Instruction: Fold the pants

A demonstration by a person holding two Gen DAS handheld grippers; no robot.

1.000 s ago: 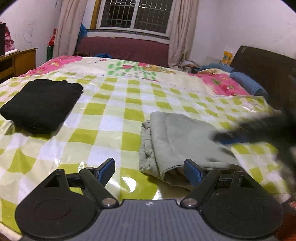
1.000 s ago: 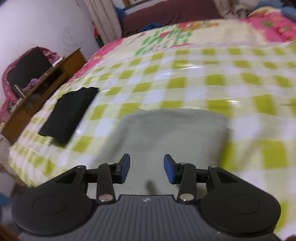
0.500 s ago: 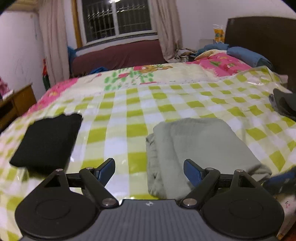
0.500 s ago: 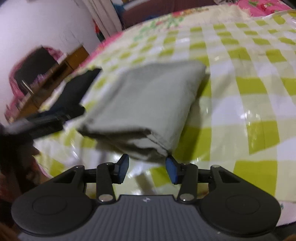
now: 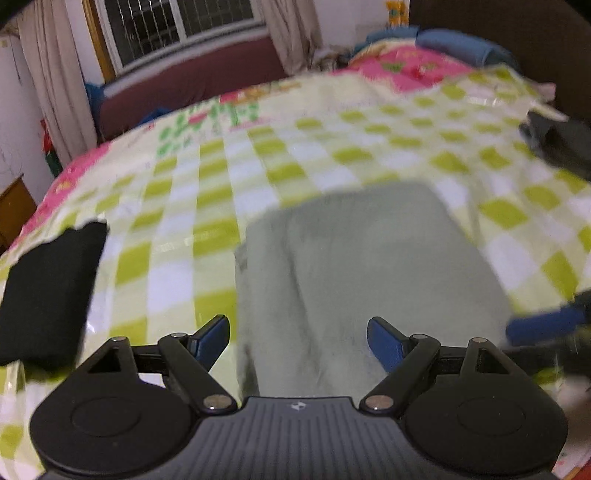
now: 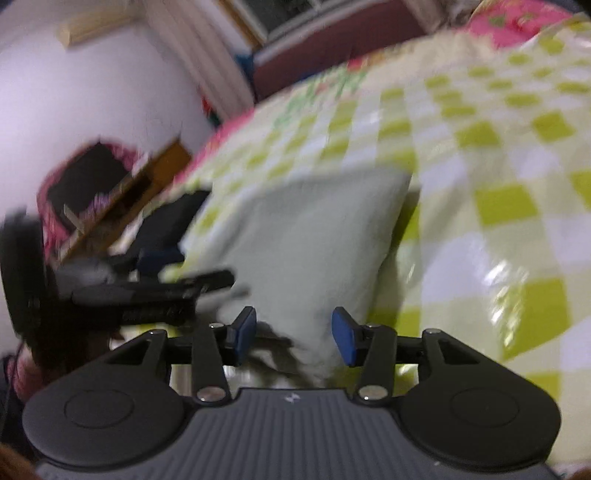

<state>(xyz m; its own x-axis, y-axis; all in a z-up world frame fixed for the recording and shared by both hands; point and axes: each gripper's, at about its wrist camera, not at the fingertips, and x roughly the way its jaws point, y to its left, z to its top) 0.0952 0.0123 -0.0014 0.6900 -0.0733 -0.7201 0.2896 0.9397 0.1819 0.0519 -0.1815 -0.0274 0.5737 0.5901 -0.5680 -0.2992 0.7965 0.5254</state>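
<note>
Plainly soft, light, apt to sag: grey-green folded pants (image 5: 369,280) on checked bedspread (image 5: 221,192), black folded garment (image 5: 48,288) at nine o'clock. Best pinched through all layers at near hem. Left gripper (image 5: 297,338) spread, empty; right gripper (image 6: 293,334) likewise, straddling near corner.

The folded grey-green pants (image 5: 369,280) are viewed close and low from their near edge by the left wrist camera, aimed toward the barred window (image 5: 177,26). The same pants (image 6: 306,236) and green-checked glossy bedspread (image 6: 498,192) are seen by the right wrist camera, angled leftward.
</note>
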